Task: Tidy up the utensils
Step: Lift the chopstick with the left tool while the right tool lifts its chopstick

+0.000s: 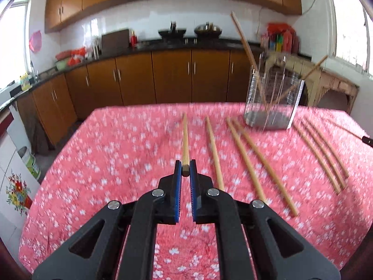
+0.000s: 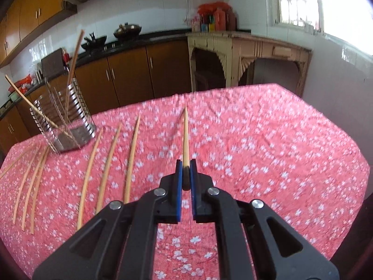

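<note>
My left gripper (image 1: 185, 168) is shut on the near end of a wooden chopstick (image 1: 185, 140) that points away over the red flowered tablecloth (image 1: 116, 163). My right gripper (image 2: 185, 170) is shut on another chopstick (image 2: 185, 137) in the same way. A wire utensil holder (image 1: 272, 98) with two chopsticks leaning in it stands at the back of the table; it also shows in the right wrist view (image 2: 67, 121). Several loose chopsticks (image 1: 251, 163) lie in rows on the cloth, also seen in the right wrist view (image 2: 109, 158).
Brown kitchen cabinets (image 1: 151, 77) and a dark counter with pans run behind the table. A worn cream side table (image 2: 244, 53) stands by the window wall. A tin can (image 1: 30, 161) sits on the floor at left.
</note>
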